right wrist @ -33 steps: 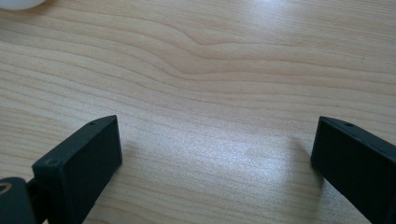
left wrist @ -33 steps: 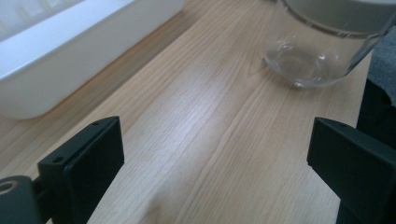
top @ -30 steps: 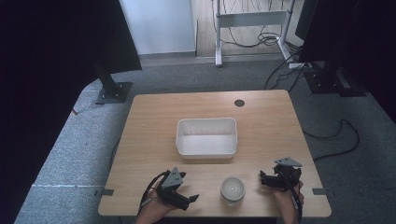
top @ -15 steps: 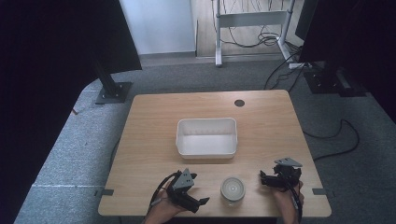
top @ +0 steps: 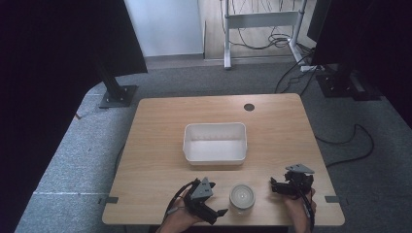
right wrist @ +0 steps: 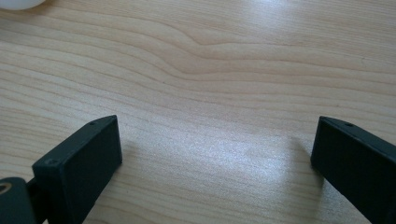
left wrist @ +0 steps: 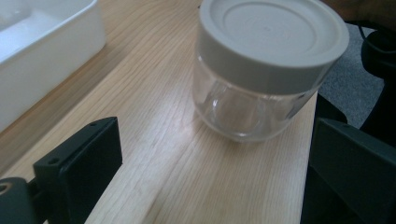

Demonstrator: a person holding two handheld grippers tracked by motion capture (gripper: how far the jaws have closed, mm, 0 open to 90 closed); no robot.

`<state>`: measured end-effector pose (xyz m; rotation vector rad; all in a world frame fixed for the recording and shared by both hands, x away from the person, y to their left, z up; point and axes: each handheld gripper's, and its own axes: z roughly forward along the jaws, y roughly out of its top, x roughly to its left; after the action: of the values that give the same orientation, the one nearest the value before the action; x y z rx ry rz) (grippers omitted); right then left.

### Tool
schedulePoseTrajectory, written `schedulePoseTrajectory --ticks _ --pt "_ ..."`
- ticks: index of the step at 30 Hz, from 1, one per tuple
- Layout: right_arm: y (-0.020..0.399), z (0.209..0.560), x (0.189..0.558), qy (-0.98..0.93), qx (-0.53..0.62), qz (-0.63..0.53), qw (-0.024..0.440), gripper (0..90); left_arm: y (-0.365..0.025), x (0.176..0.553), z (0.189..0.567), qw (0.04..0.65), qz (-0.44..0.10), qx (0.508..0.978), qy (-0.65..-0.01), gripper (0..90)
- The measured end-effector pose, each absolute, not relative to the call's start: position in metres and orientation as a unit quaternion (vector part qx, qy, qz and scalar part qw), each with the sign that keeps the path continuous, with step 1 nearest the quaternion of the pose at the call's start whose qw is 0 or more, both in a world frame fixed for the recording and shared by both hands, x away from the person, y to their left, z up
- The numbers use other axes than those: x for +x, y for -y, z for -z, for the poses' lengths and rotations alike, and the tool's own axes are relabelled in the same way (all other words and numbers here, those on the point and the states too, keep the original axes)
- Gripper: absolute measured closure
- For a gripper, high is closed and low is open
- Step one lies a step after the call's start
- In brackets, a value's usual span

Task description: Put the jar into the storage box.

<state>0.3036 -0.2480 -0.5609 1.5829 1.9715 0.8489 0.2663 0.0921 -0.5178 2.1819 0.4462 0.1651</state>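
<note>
A clear glass jar [top: 242,198] with a grey-white lid stands upright near the table's front edge. In the left gripper view the jar [left wrist: 261,70] is close ahead, just beyond the open jaws and apart from them. My left gripper [top: 218,206] sits left of the jar, open, pointing toward it. My right gripper [top: 273,186] rests to the jar's right, open, over bare wood [right wrist: 210,93] with nothing between its jaws.
A white rectangular bin [top: 214,142] stands empty at the table's middle; its wall [left wrist: 42,51] is at the left in the left gripper view. A round cable hole [top: 249,107] lies at the far edge. Black stands and cables surround the table on grey carpet.
My left gripper has moved right along the front edge, closing in on the jar. The right gripper and the jar have stayed put.
</note>
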Motion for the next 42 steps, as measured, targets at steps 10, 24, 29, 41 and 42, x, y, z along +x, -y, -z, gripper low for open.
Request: schedulePoseTrajectory --ticks 10,24,29,41,42 --pt "0.248 0.561 0.304 -0.719 0.576 -0.309 0.235 1.2 -0.073 0.267 0.523 0.438 -0.058 0.881 -0.172 2.1" --pt "0.248 0.561 0.304 -0.719 0.576 -0.309 0.235 1.1 -0.052 0.268 0.531 0.436 -0.048 0.884 -0.161 2.0" --pt "0.248 0.561 0.304 -0.719 0.576 -0.309 0.235 1.1 -0.045 0.269 0.533 0.434 -0.049 0.886 -0.158 2.2" --pt "0.248 0.561 0.304 -0.719 0.576 -0.309 0.235 1.1 -0.026 0.271 0.536 0.428 -0.062 0.889 -0.152 4.1" --pt "0.248 0.561 0.304 -0.719 0.576 -0.309 0.235 1.1 -0.026 0.271 0.536 0.428 -0.062 0.889 -0.152 4.6"
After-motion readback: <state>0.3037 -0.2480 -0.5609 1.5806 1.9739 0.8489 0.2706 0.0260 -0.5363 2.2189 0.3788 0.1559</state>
